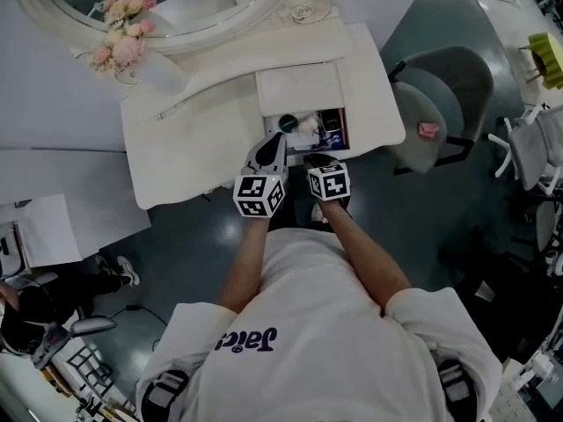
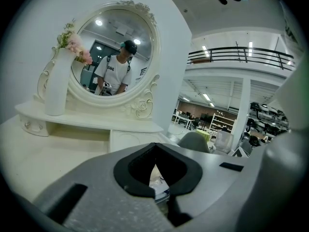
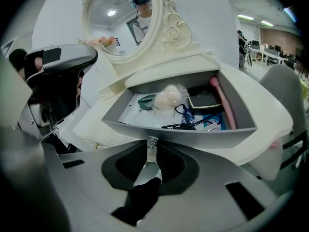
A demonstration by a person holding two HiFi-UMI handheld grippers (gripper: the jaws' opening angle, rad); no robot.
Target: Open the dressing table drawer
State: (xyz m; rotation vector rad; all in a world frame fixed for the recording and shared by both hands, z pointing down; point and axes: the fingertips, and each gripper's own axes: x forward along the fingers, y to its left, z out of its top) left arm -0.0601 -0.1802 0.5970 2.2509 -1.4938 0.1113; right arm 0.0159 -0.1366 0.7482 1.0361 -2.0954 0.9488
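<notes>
Drawer (image 3: 193, 137) open at centre of right gripper view, clutter inside. Right gripper (image 3: 151, 151) - jaws narrowly apart, clamped on drawer knob (image 3: 152, 142). Left gripper (image 2: 155, 166) - jaws together, empty, over dressing table (image 2: 48, 153).

My right gripper (image 3: 152, 151) pinches the small knob (image 3: 152, 141) on the front of the open drawer (image 3: 193, 137), which holds a pink stick (image 3: 223, 103), dark cables (image 3: 186, 123) and a clear bag (image 3: 168, 98)

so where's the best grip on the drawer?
The small knob at the middle of the drawer front, from straight in front, jaws either side: the panel is otherwise flat. The right gripper is shut on it.
</notes>
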